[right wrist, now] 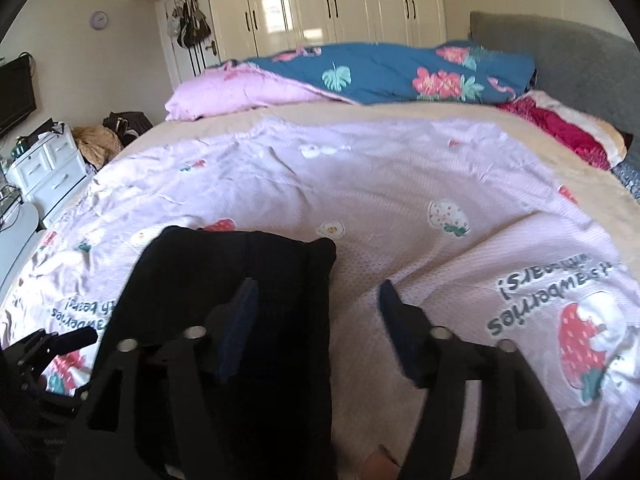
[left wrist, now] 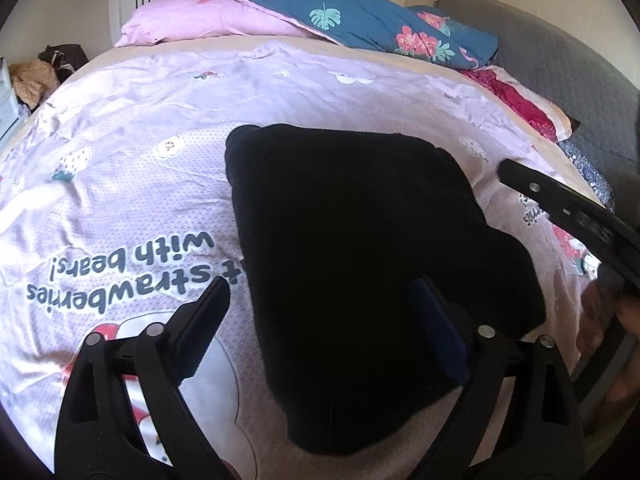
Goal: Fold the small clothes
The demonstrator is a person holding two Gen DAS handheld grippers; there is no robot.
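Glossy cream wardrobe doors (right wrist: 320,4) line the far wall, catching window glare. A grey padded headboard (right wrist: 560,56) rises on the right. On the left stand a white drawer chest (right wrist: 48,164) and a dark wall screen (right wrist: 16,96) (a round lilac clock (right wrist: 99,19) hangs above).

A pink strawberry-print sheet (right wrist: 360,184) covers the bed (right wrist: 420,110). Along the bed's far edge lies a blue floral quilt (right wrist: 384,74) with its pink underside turned up, and a red pillow (right wrist: 560,128) sits at the far right corner by the grey headboard (right wrist: 560,52). White wardrobes (right wrist: 340,0) stand behind, and a white drawer unit (right wrist: 48,160) off the left edge
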